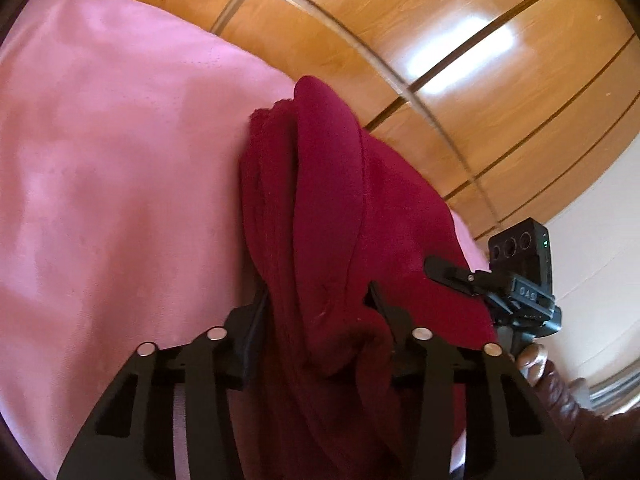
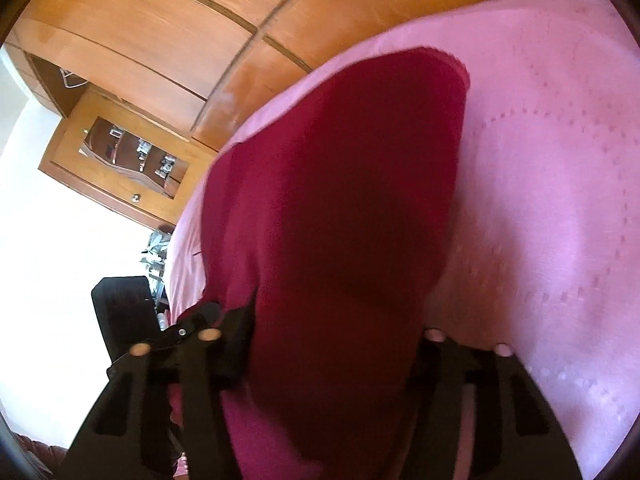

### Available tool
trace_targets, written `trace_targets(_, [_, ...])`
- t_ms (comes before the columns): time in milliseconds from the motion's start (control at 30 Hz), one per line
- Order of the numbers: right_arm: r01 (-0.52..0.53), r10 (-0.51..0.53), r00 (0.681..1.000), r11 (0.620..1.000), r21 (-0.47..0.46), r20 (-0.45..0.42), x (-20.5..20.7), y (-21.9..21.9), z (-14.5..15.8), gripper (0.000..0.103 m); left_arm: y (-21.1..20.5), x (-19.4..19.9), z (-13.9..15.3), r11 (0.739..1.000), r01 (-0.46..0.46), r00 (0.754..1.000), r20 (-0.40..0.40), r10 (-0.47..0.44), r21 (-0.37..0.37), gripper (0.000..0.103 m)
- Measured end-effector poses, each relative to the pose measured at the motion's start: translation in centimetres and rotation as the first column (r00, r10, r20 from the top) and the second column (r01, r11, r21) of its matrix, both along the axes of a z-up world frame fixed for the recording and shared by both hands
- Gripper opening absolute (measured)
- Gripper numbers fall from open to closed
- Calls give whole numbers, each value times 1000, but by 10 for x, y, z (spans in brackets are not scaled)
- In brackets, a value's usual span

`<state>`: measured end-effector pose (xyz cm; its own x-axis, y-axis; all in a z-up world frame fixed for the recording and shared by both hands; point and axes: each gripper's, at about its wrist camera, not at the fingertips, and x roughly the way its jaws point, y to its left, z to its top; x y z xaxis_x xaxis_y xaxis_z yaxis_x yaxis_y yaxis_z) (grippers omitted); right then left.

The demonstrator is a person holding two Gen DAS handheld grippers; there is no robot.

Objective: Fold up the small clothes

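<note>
**Red garment gathered between both grippers over the pink bed cover**

The dark red garment (image 1: 320, 200) lies on the pink bed cover (image 1: 100, 160), near the edge that faces the wooden wardrobe (image 1: 480, 60). Its near end is bunched into long folds that run back between the fingers of the left gripper (image 1: 316, 304). There the cloth fills the gap and both fingers press against it, so the left jaws are closed on the garment. From the right wrist view the same garment (image 2: 340, 200) spreads smoother and wider ahead, and its near end passes between the fingers of the right gripper (image 2: 332, 332). This view is blurred, so the right jaws probably pinch the cloth too, though that contact cannot be told for certain. The right gripper (image 1: 516, 280) also shows in the left view, just beside the garment's right side, with a hand (image 1: 532, 360) behind it.

The step in hand looks like a fold, with the near edge held at two points. The next move calls for both grippers to carry that edge together and evenly toward the far end, keeping the cloth taut enough that the bunched left side flattens instead of rolling.
</note>
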<state>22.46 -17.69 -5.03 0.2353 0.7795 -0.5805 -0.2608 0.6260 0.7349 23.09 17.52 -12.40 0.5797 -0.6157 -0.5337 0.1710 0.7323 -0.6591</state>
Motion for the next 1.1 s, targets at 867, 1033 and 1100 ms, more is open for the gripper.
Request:
trace_targets(867, [565,-529,822,802,-194,211,-45,-315,52,44,-411,133,37,846,477,876,-58,-478,240,41])
trace_targets(1033, [606,-606,791,757,-244,83,-47,-336,-14,65,-422,138,6,861,463,886,-101,-452,212,57])
trace_targets(1100, [620,-621,780,747,-241,81,-49,-338,-14,73,-422,137,11,855,460,888,-106,-447,239,62])
